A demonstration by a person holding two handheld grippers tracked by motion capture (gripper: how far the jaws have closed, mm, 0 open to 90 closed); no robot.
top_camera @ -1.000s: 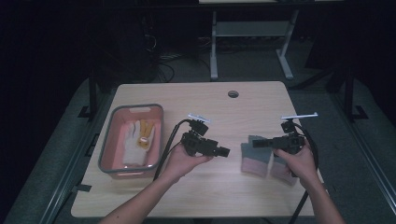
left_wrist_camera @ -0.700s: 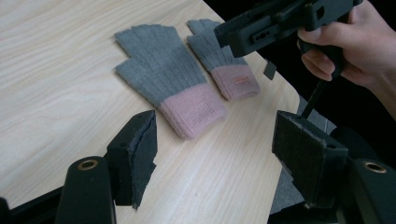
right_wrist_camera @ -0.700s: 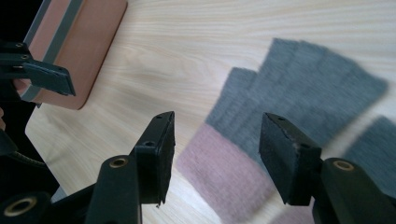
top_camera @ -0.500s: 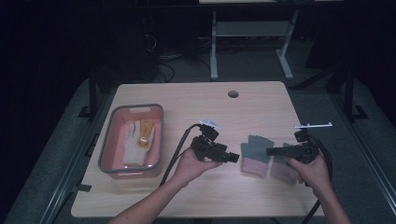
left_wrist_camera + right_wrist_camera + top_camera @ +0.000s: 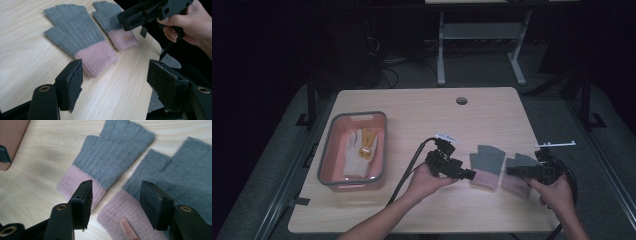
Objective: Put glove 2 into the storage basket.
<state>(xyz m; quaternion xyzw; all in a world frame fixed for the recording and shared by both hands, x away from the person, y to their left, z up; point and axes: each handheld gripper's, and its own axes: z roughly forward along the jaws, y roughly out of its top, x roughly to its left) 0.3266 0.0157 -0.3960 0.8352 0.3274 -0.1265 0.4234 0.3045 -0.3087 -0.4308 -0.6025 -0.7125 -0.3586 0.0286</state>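
Both hands have shifted toward the near edge of the surface since the earlier frames, uncovering the pair of grey fingerless gloves with pink cuffs that the tools hid a second ago. At that time the right tool lay over both gloves; now only the right-hand glove is partly under it.

Taking the left-hand glove as the landmark: it lies flat on the surface, fingers pointing away from the person, cuff toward them. The left tool sits just beside its pink cuff on the left, tips pointing at the cuff but apart from it. In the left gripper view that cuff lies ahead of the jaws, which stand wide apart with bare wood between them; they have just been opening and hold nothing.

The right-hand glove lies just right of the landmark glove, nearly touching it, and carries a small label on its cuff. The right tool hovers over this glove, pointing left toward the landmark glove. In the right gripper view its jaws stand well apart above the labelled cuff, gripping nothing; whether the tips touch the knit I cannot tell.

Well to the left of the landmark glove stands a pink tray with a white glove inside.
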